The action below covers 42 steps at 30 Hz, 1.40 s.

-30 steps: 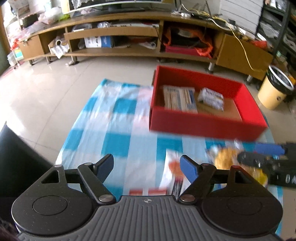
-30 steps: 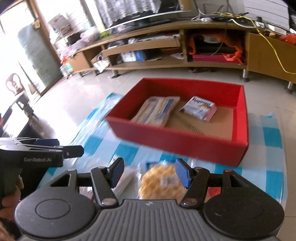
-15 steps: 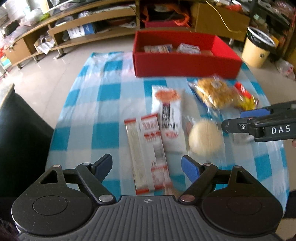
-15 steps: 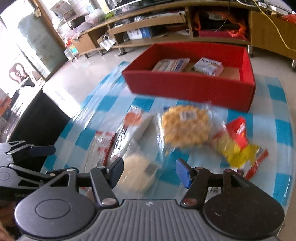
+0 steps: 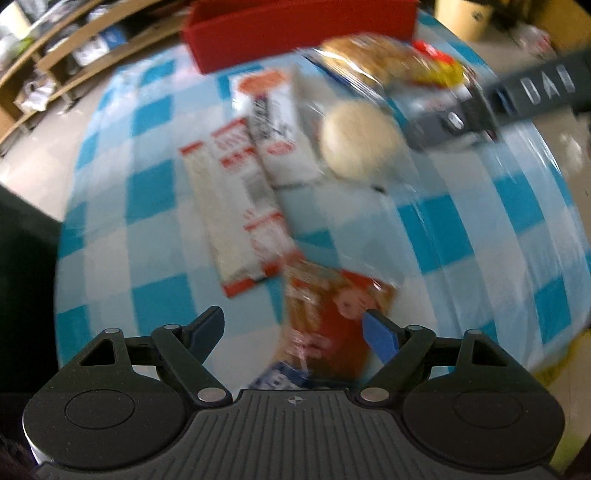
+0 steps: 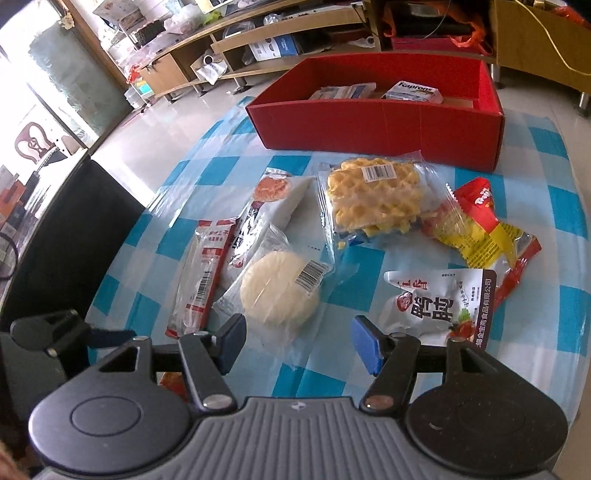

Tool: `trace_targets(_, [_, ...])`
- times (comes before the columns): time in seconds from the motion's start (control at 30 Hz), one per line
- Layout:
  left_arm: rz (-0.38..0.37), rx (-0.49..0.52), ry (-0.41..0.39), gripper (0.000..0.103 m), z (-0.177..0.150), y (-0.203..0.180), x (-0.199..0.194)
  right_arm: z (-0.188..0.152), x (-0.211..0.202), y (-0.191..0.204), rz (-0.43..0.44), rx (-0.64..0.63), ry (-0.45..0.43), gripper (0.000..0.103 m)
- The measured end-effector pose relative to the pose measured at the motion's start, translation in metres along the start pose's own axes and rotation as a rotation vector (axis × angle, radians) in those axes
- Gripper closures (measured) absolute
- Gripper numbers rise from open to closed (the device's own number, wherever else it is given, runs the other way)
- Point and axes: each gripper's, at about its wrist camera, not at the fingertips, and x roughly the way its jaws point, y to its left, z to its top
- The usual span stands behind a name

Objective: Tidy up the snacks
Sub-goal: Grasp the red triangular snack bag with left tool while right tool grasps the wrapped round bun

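Several wrapped snacks lie on the blue checked tablecloth (image 6: 561, 206). A red box (image 6: 376, 122) at the far side holds two packets (image 6: 412, 90). My left gripper (image 5: 295, 328) is open above a red snack pack (image 5: 332, 332), with a long white-red pack (image 5: 236, 206) beyond it. My right gripper (image 6: 299, 338) is open above a round white bun pack (image 6: 279, 291). A yellow waffle pack (image 6: 373, 195), a white pouch (image 6: 443, 302) and a red-yellow wrapper (image 6: 484, 229) lie further right. The right gripper also shows in the left wrist view (image 5: 465, 118).
A black chair back (image 6: 62, 229) stands at the table's left edge. A low wooden shelf unit (image 6: 295, 33) lines the far wall. A yellow bin (image 5: 461, 14) stands on the floor beyond the table.
Both grippers have pulled back from the red box and tilted down toward the near snacks. The left view is blurred from motion. Both stay open and empty.
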Motion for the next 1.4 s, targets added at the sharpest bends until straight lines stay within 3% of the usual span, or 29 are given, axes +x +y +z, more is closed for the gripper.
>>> trace_targets(0.13, [0.015, 0.058, 0.067, 0.016, -0.006, -0.01, 0.02, 0.0, 0.003, -0.002, 0.002, 0.009, 0.014, 0.043])
trace_targets(0.2, [-0.026, 0.048, 0.099, 0.022, -0.008, -0.009, 0.027, 0.001, 0.005, -0.002, 0.004, 0.009, 0.018, 0.043])
trace_targets(0.43, [-0.061, 0.022, 0.076, 0.047, -0.01, -0.009, 0.019, 0.007, 0.011, -0.002, 0.012, 0.021, 0.023, 0.043])
trace_targets(0.53, [-0.086, -0.039, 0.054, 0.052, -0.004, -0.001, 0.015, 0.011, 0.014, -0.007, 0.009, 0.053, 0.023, 0.043])
trace_targets(0.8, [-0.134, -0.173, -0.049, 0.053, 0.009, 0.022, -0.009, 0.025, 0.029, -0.01, 0.023, 0.124, 0.036, 0.042])
trace_targets(1.0, [-0.139, -0.202, -0.041, 0.052, 0.012, 0.022, -0.005, 0.028, 0.047, 0.01, 0.041, 0.118, 0.057, 0.035])
trace_targets(1.23, [-0.126, -0.212, -0.04, 0.052, 0.012, 0.023, -0.007, 0.029, 0.072, 0.018, -0.044, 0.065, 0.063, 0.03])
trace_targets(1.4, [-0.112, -0.193, -0.036, 0.052, 0.015, 0.019, -0.005, 0.025, 0.066, 0.013, -0.025, 0.025, 0.062, 0.045])
